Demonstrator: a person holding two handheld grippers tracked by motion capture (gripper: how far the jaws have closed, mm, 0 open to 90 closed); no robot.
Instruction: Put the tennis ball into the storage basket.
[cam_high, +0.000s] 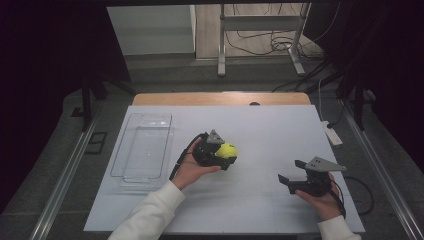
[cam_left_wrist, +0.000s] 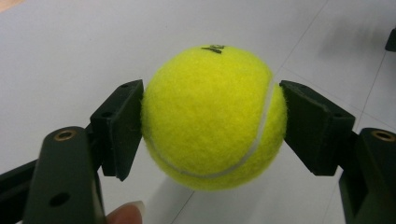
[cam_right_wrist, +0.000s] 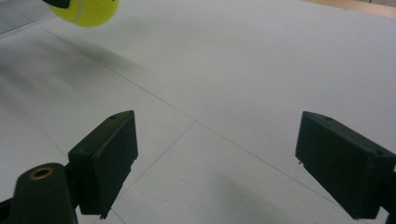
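Pads of left gripper (cam_left_wrist: 212, 126) pressed against both flanks of tennis ball (cam_left_wrist: 214, 116), pinching it at its widest part. Ball lifted clear of white table (cam_high: 270, 130): shadow beneath it in left gripper view, bare surface under it. Same ball (cam_high: 228, 150) seen from above near the middle of the table, at the tip of left gripper (cam_high: 226, 154), left hand (cam_high: 191, 167) wrapped round the gripper body. Fingertip edging in at the bottom of left gripper view.

Outward to the left: clear plastic tray (cam_high: 143, 148), long and shallow, lying near the table's left edge, nothing in it. Ball and tray apart, ball to the tray's right.

Right gripper (cam_right_wrist: 212, 163) spread wide, nothing between its pads, held low near the table's right side (cam_high: 290, 175), well apart from the ball.

Judged progress: pick-up done, grip looks secure. Left to do, probably: carry across to the tray, lower inside its walls, release. Tray as destination only a guess from the layout. Round ball likely to roll on release, hence low drop advisable.
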